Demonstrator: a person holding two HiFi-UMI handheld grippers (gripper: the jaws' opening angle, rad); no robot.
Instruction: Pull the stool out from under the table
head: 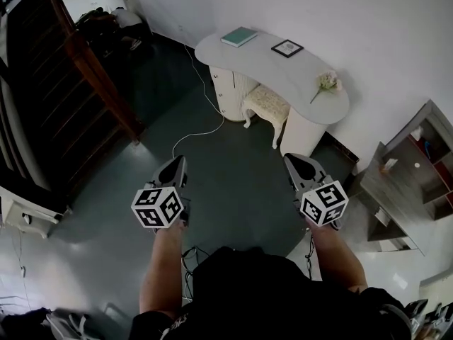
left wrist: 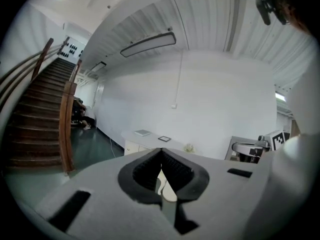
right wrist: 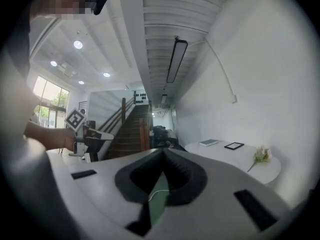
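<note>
I hold the left gripper [head: 175,167] and right gripper [head: 299,163] empty, jaws pressed together, well short of the stool [head: 266,103], which is tucked under the table [head: 258,57]. Risk: a skewed pull could jam a stool leg against the table's supports or snag the floor cable [head: 195,132].

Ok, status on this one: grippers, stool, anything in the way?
Jaws shut, empty, on left gripper and right gripper, short of the table. Task stool tucked under it, untouched. Floor ahead: white cable.
</note>
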